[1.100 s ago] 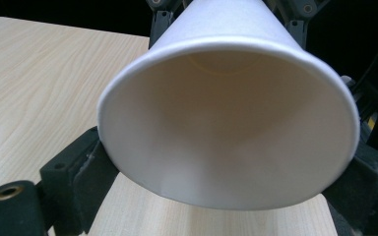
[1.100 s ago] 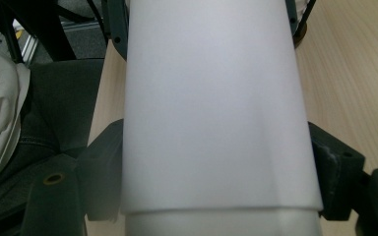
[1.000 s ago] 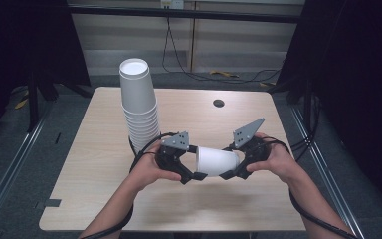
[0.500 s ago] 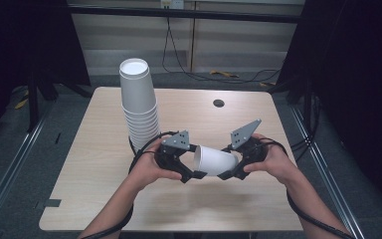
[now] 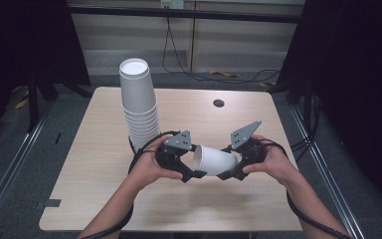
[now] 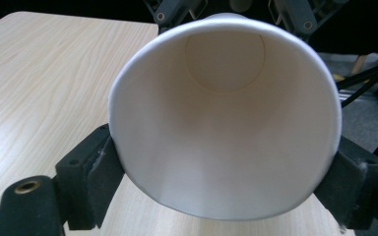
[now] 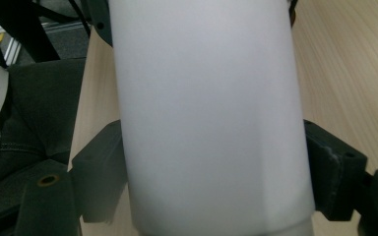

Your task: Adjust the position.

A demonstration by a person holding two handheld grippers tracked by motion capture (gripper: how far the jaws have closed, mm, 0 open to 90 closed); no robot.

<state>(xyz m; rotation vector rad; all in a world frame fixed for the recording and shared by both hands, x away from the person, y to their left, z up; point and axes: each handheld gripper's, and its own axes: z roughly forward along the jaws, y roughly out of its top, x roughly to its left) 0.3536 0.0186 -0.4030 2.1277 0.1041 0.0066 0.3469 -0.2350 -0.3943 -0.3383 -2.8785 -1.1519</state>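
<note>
1. The tabletop (image 5: 94,169), pale wood grain, takes up the middle of the floor, with a small dark round hole (image 5: 219,103) toward its 12 o'clock edge.
2. A tall stack of white paper cups (image 5: 140,109) stands upside down at about 10 o'clock from the tabletop's centre, leaning slightly, with cables looping round its foot.
3. A single white paper cup (image 5: 215,160) lies on its side in the air just above the tabletop, at about 6 o'clock from the centre, held between both hands.
4. The left hand-held gripper (image 5: 189,167) sits at the cup's 9 o'clock end, at the wide mouth. In the left gripper view its jaws have just been closing and now press on the cup's (image 6: 226,123) rim from either side, squeezing it a little out of round.
5. The right hand-held gripper (image 5: 229,169) is at the cup's 3 o'clock end, near the base. In the right gripper view its jaws clamp the cup's (image 7: 206,118) wall from both sides.
</note>
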